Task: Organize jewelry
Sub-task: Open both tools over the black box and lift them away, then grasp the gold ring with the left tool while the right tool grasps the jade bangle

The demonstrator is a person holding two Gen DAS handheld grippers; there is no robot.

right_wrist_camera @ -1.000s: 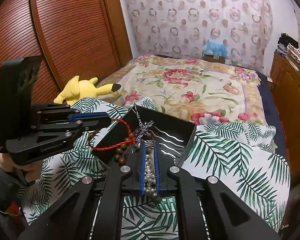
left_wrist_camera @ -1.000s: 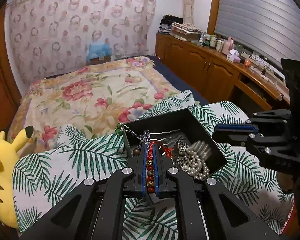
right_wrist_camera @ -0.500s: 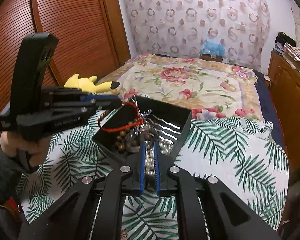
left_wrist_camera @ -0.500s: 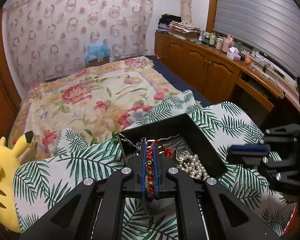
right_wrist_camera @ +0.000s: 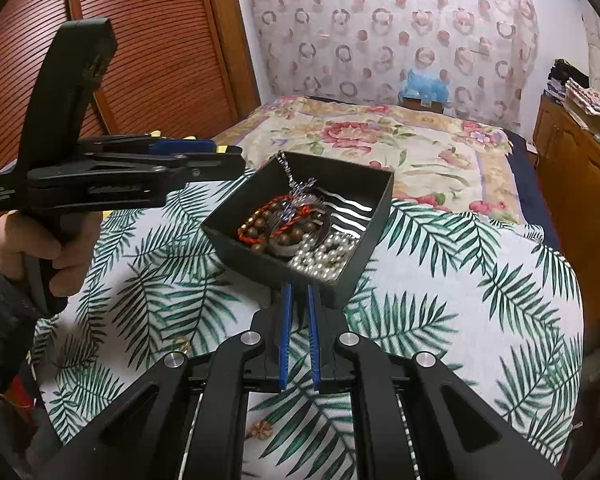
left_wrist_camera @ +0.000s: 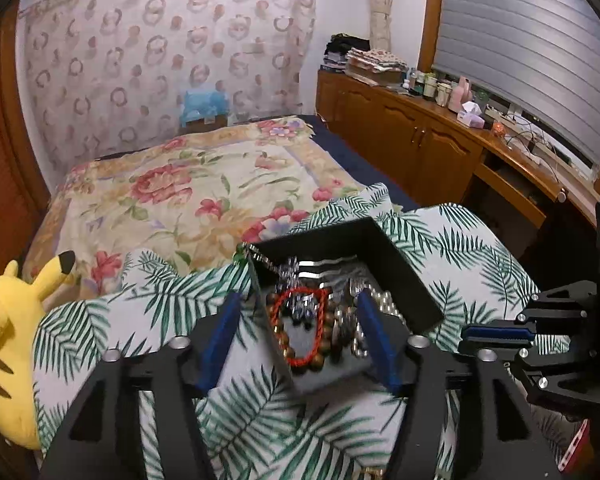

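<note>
A black open box (right_wrist_camera: 370,190) sits on the palm-leaf cloth and holds a red cord bracelet (left_wrist_camera: 300,330), a brown bead bracelet (right_wrist_camera: 288,236), a pearl string (right_wrist_camera: 324,258) and a silver chain (right_wrist_camera: 298,190). My left gripper (left_wrist_camera: 298,312) is open and empty, its blue pads either side of the box's near corner; it also shows in the right wrist view (right_wrist_camera: 204,156), left of the box. My right gripper (right_wrist_camera: 298,300) is nearly shut and empty, just in front of the box's near wall. It also shows in the left wrist view (left_wrist_camera: 496,336).
The palm-leaf cloth (right_wrist_camera: 460,300) covers the near surface, with a small gold trinket (right_wrist_camera: 180,344) and a flower-shaped piece (right_wrist_camera: 262,428) lying on it. A floral bed (left_wrist_camera: 188,192) lies behind. A yellow plush (left_wrist_camera: 4,344) is at left, wooden cabinets (left_wrist_camera: 420,140) at right.
My left gripper opened and dropped the red and brown bracelets into the box. My right gripper released the pearls into the box and drew back toward me.
</note>
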